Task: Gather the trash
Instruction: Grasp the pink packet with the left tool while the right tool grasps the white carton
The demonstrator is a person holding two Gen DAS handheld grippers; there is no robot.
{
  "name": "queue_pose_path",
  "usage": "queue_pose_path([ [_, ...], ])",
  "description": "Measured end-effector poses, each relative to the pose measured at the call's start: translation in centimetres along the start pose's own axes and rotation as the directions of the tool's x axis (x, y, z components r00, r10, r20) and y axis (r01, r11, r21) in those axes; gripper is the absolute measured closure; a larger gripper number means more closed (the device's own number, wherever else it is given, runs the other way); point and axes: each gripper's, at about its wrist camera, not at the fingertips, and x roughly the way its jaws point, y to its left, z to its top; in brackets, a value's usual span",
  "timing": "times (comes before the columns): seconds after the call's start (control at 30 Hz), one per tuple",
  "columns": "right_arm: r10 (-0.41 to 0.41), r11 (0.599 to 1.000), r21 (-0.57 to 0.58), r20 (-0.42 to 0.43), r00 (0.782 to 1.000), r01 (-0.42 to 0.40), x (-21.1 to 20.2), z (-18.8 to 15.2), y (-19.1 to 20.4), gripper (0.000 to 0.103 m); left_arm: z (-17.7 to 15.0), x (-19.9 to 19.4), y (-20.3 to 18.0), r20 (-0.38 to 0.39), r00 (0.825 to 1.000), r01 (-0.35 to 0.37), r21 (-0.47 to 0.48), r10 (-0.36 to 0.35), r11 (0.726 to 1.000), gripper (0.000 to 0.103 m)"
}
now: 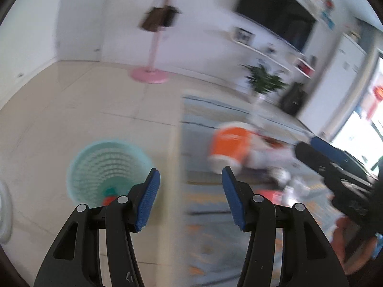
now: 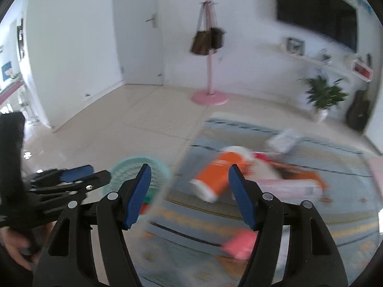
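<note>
Both hand-held grippers are raised above the floor with nothing between their blue pads. The left gripper (image 1: 190,191) has its jaws standing apart and empty; the right gripper (image 2: 189,191) likewise stands apart and empty, so neither carries trash at this moment. The round, pale turquoise, lattice-walled plastic waste basket (image 1: 107,165) stands on the beige tiled floor (image 1: 71,107) just left of the edge of the blue-grey patterned rug (image 1: 215,239), presumably placed there to be within easy reach of the litter. Something red and green lies in its bottom, though blur prevents identification. The remaining trash lies on the rug to the right of the basket: an orange-and-white cylindrical container (image 2: 215,174) on its side, a white crumpled wrapper (image 2: 283,140) farther off, a pale pink flat carton (image 2: 289,186) beside the container, and a pink-red packet (image 2: 240,242) nearest the grippers. Both views are smeared, so finer details cannot be confirmed. In the inspector's judgement, collection is partly done, and the open jaws suit a fresh pickup from the rug.
</note>
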Motion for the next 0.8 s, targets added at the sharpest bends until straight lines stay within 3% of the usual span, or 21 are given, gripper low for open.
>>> queue_pose_path([
  [0.1,-0.052,0.998,0.024,0.002,0.999,0.052,-2.1,-1.6,-3.7,0.040,-1.1,1.3,-5.0,-0.032,0.998,0.052,0.043,-0.051,0.998,0.050],
  [0.27,-0.116,0.990,0.076,-0.054,0.992,0.120,-2.9,-5.4,-8.5,0.040,-3.8,6.7,-9.1,-0.128,0.985,0.124,0.032,-0.119,0.992,0.050],
  [0.47,-0.126,0.981,0.124,-0.191,0.974,0.151,-0.7,-12.1,-12.2,0.040,-6.0,12.7,-8.2,-0.231,0.961,0.147,-0.033,-0.151,0.989,0.055],
  [0.63,-0.073,0.984,0.141,-0.223,0.972,0.106,1.1,-13.4,-12.3,0.040,-6.1,14.1,-7.9,-0.257,0.945,0.191,-0.071,-0.203,0.979,0.055],
  [0.8,-0.131,0.981,0.102,-0.279,0.951,0.165,3.3,-14.5,-11.3,0.040,-6.4,14.8,-9.0,-0.273,0.936,0.213,-0.057,-0.220,0.975,0.055],
])
